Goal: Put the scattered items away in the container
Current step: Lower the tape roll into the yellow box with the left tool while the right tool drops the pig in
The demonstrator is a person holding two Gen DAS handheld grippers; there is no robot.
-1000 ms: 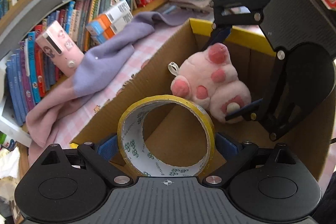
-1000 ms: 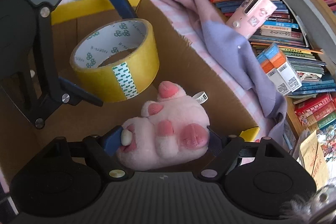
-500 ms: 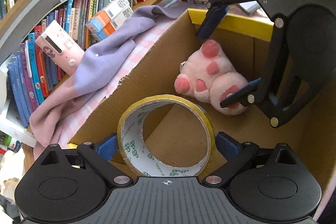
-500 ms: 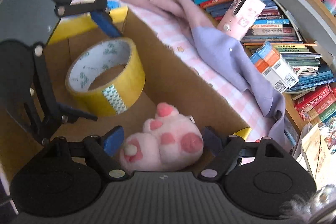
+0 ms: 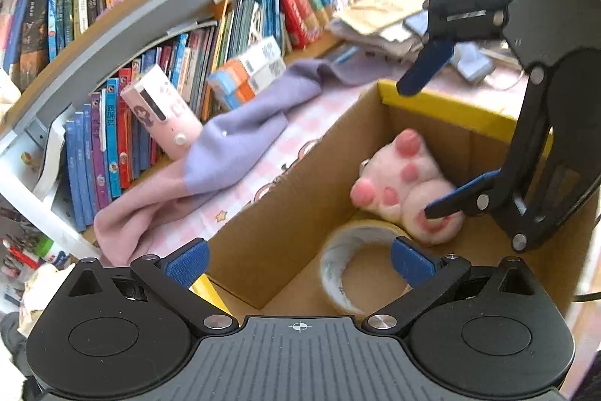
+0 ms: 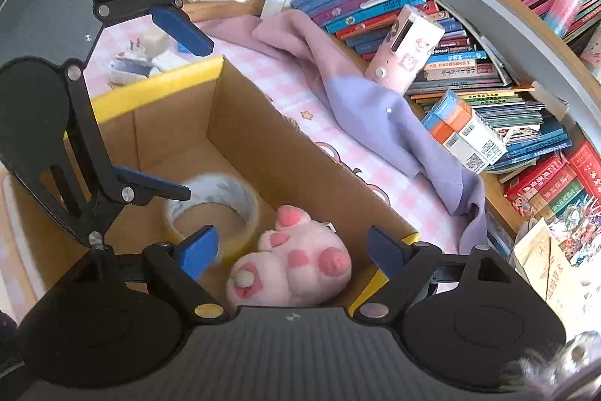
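Progress reads as partway. Open brown cardboard box with yellow rim tape holds two items on its floor: one roll of yellow packing tape, lying flat, and one pink plush paw toy with darker pink pads, just beside it, nearly touching. Left gripper has just been opening; its blue pads stand wide apart above the box with nothing clamped, and the tape roll lies below, free of them. Right gripper has likewise been opening; jaws apart, the plush below and loose. Outside the box on the pink checked tablecloth: one lilac-and-pink cloth draped toward the bookshelf, one pink camera-like gadget leaning on the books, and one orange, blue and white carton. Judged count: two in, perhaps three left, if those belong to the tidy-up.
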